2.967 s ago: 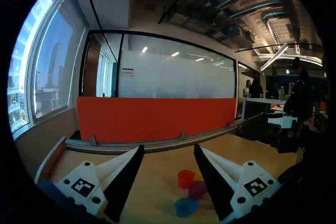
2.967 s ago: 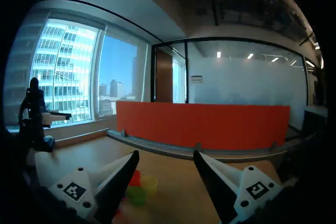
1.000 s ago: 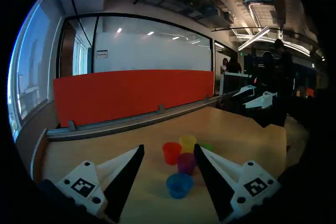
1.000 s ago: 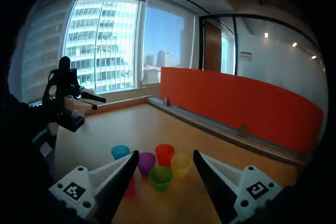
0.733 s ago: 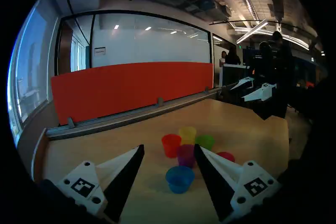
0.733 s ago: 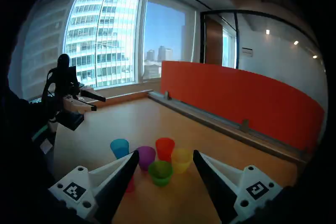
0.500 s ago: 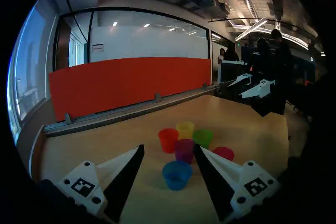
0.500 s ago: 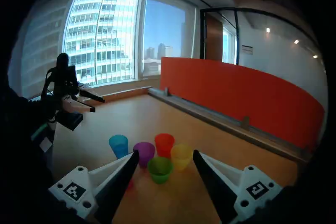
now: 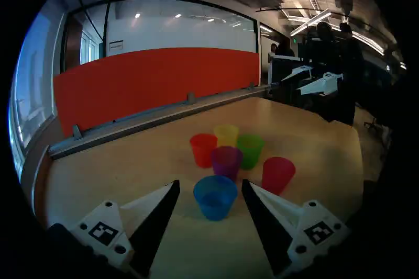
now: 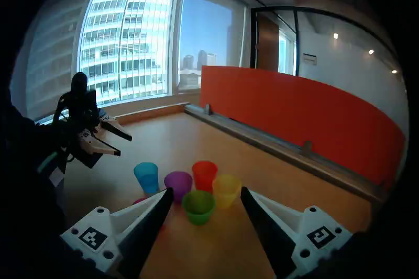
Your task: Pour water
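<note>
Six small plastic cups stand clustered on a wooden table (image 9: 131,164). In the left gripper view the blue cup (image 9: 214,203) is nearest, just ahead of my open left gripper (image 9: 209,183). Behind it are the purple cup (image 9: 226,162), red cup (image 9: 202,149), yellow cup (image 9: 226,134), green cup (image 9: 250,150) and pink cup (image 9: 277,174). In the right gripper view my open right gripper (image 10: 207,190) faces the green cup (image 10: 199,207), with the yellow cup (image 10: 226,190), red cup (image 10: 205,174), purple cup (image 10: 178,185) and blue cup (image 10: 146,176) beyond. Both grippers hold nothing.
An orange partition (image 9: 157,82) with a metal rail runs along the table's far edge. Large windows (image 10: 125,48) lie beyond. A person in dark clothes (image 9: 340,69) holds the right gripper (image 9: 314,82) at the table's right end. The left gripper (image 10: 97,140) appears far left.
Both grippers have tilted down and drawn closer to the cups. The blue cup now sits between my left fingertips' line of sight, and the pink cup has come into the left gripper view.
</note>
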Demonstrator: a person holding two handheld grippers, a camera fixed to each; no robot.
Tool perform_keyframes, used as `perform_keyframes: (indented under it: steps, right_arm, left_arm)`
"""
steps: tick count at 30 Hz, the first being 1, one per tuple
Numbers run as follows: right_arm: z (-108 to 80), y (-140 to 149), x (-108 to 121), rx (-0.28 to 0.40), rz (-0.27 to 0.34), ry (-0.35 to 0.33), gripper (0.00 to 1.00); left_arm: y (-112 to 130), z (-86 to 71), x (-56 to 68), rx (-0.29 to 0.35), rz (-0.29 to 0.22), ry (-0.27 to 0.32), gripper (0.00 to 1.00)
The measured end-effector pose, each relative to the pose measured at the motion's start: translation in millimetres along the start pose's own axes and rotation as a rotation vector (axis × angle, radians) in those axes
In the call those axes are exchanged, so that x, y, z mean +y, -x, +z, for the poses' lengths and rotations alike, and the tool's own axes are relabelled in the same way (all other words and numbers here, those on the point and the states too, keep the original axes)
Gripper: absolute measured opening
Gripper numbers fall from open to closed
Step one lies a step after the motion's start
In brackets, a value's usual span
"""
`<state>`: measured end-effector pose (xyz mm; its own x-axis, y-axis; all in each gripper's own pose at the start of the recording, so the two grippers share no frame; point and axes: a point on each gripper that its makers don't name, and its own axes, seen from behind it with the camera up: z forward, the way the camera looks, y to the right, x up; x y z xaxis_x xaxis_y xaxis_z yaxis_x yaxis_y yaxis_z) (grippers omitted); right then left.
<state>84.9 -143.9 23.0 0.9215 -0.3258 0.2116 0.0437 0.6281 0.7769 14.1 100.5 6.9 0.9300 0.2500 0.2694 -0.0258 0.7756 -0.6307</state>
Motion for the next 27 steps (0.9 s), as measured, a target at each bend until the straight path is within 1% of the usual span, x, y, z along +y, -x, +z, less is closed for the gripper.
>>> perform_keyframes:
  steps: [5,12,23,27]
  right_arm:
    - [0.8,1.7,-0.1,-0.002,0.000,-0.001,1.00]
    - [3.3,3.8,0.7,-0.005,0.004,-0.001,0.99]
    - [6.5,7.8,2.3,-0.009,0.009,-0.001,1.00]
    - [7.4,8.8,2.9,-0.010,0.011,-0.002,0.99]
  left_arm:
    - [18.3,8.5,1.8,-0.050,0.010,0.002,0.87]
    - [40.7,19.7,4.8,-0.118,0.036,0.012,0.87]
    - [63.1,36.8,8.6,-0.207,0.035,0.047,0.87]
    - [70.0,44.1,8.1,-0.236,0.043,0.053,0.87]
